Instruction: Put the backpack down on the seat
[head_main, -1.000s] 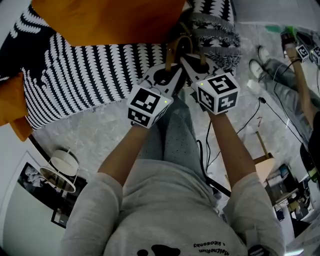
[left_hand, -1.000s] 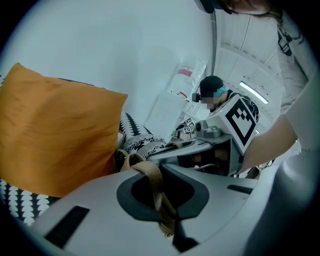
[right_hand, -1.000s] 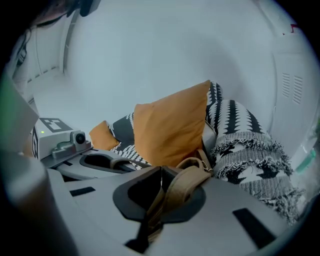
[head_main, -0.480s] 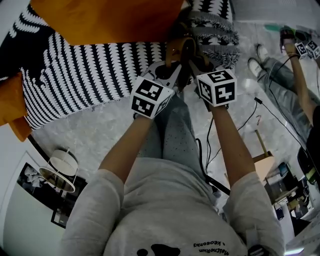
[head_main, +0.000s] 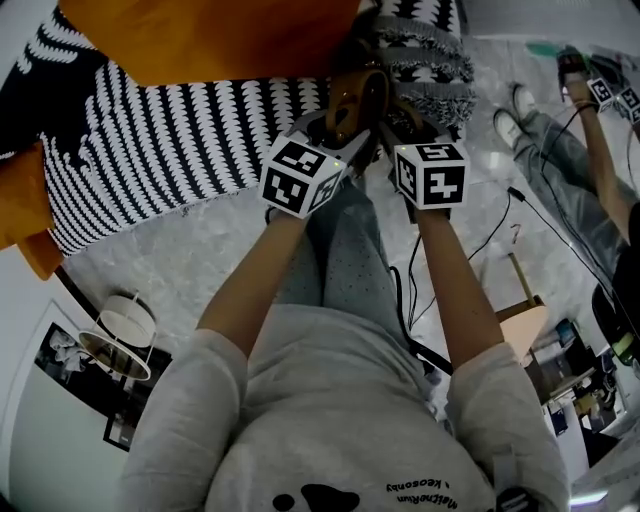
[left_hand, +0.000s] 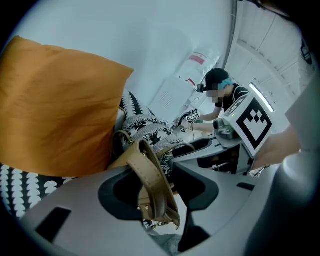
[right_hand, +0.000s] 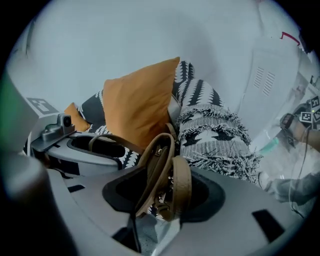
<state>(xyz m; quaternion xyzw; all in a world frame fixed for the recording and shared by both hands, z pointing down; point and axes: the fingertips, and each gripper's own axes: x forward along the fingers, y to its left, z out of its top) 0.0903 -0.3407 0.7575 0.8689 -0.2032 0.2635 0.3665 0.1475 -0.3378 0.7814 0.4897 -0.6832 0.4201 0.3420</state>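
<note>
Tan is the colour of the straps (head_main: 358, 100) that are seen, in the head view, rising between the left gripper (head_main: 335, 138) and the right gripper (head_main: 392, 138), which are held side by side at the front edge of the seat (head_main: 180, 140). The backpack (head_main: 425, 55), black-and-white patterned with a fringe, is set on the seat at its right end, just beside an orange cushion (head_main: 210, 35); its inside is not shown. Compared with a second ago, both grippers are found higher in the picture, nearer the seat, and the straps stand more upright. Bare floor (head_main: 200, 260) is left open to the left of the person's legs, while cables (head_main: 490, 230) and a second person (head_main: 570, 190) take up the right. In the left gripper view the jaws have just been opening and are parted; one strap is draped loosely in the gap, clear of the farther jaw, with the cushion at the left and the backpack just behind. In the right gripper view those jaws have likewise just been opening and are parted, with looped straps lying slack between them, clamped by neither pad; beyond them the backpack is seen propped against the cushion on the seat.
</note>
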